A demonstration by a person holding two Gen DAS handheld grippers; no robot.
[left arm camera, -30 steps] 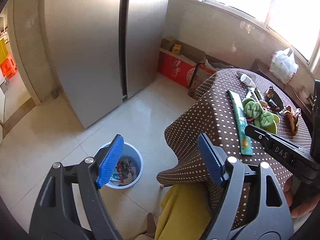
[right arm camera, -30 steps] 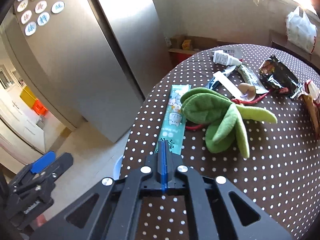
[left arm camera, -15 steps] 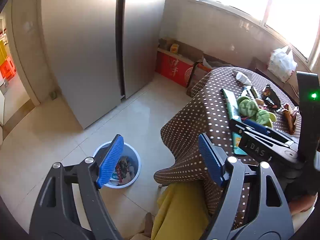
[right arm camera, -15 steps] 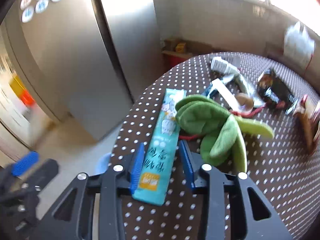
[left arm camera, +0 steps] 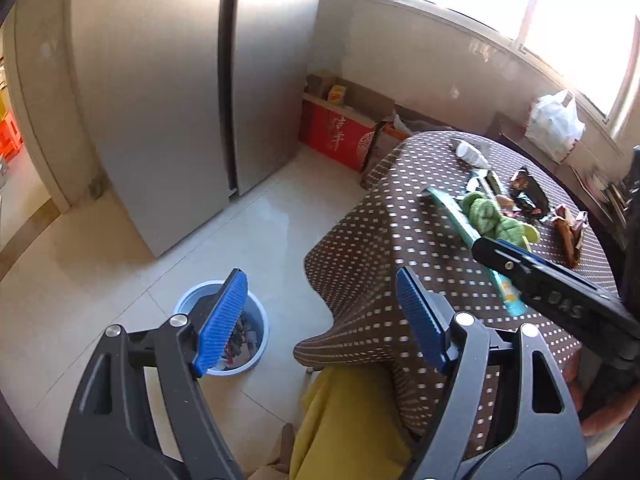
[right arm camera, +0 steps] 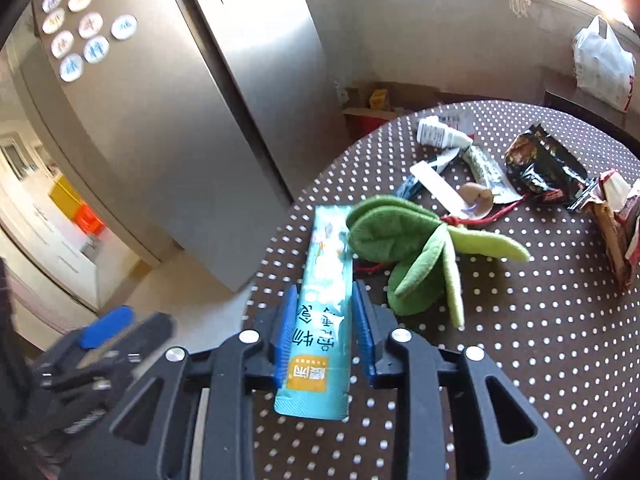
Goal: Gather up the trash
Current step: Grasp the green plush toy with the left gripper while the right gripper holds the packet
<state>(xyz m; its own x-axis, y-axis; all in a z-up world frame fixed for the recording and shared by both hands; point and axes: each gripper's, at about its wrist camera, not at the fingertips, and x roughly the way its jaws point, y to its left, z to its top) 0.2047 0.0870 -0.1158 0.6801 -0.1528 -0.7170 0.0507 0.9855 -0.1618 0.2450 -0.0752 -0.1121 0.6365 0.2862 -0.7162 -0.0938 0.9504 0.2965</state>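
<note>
Teal wrapper (right arm camera: 326, 312) between parted right gripper (right arm camera: 325, 334) jaws.

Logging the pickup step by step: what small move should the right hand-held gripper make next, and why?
Probably close. The right hand-held gripper is open, its fingers either side of the teal wrapper, which lies flat on the dotted table.

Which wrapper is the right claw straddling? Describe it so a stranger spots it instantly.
On the round polka-dot table, find the green plush leaf toy. Beside it, toward the fridge-side edge, lies a long teal wrapper, flat between the open right claw. It is the only long teal packet there.
</note>
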